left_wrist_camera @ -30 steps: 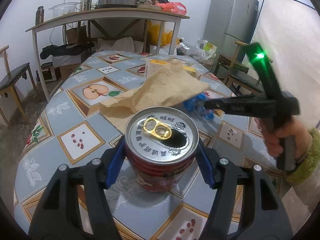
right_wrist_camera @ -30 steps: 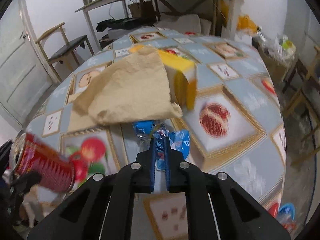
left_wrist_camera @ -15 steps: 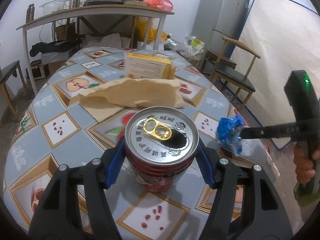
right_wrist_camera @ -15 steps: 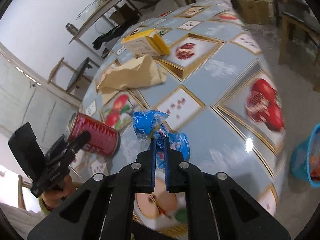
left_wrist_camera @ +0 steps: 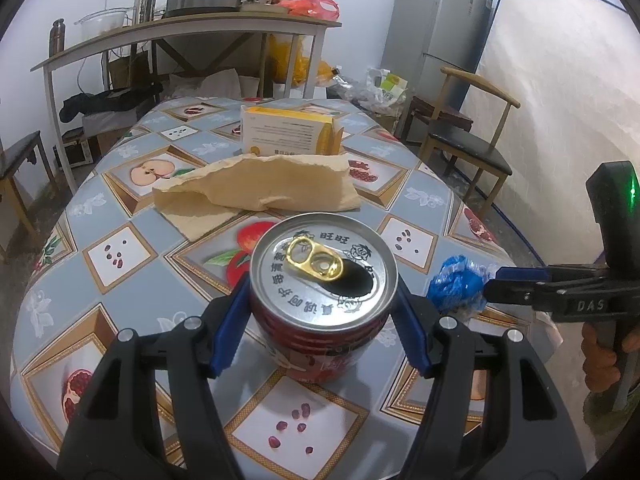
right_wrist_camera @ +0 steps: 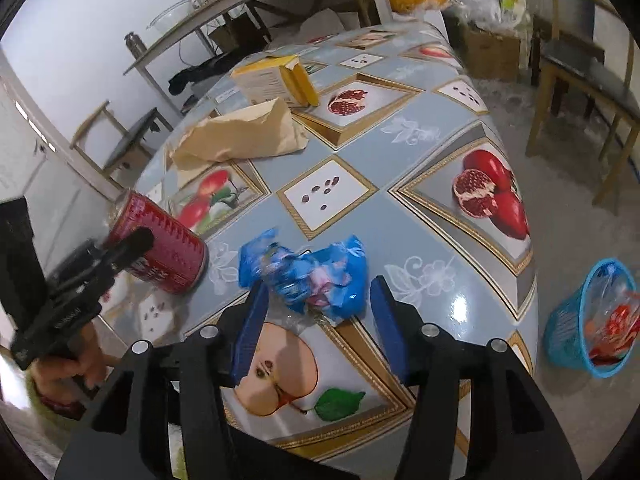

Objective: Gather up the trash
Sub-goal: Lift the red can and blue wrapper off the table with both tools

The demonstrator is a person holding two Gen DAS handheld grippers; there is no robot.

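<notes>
Holding the red can [left_wrist_camera: 320, 304] upright above the desk [left_wrist_camera: 132, 308], the left tongs [left_wrist_camera: 320, 328] are clamped on its sides. The right tongs [right_wrist_camera: 316, 320] are spread apart around the blue wrapper [right_wrist_camera: 308, 276], and the blue bin [right_wrist_camera: 588, 320] on the floor lies to their right, nearer this hand.

Both views are evenly and softly lit (no harsh shadows are cast). Glare is seen on the glossy surface [right_wrist_camera: 460, 308]. Edges are bent and darkened by fisheye distortion; the red can [right_wrist_camera: 160, 240] is motion-blurred.
</notes>
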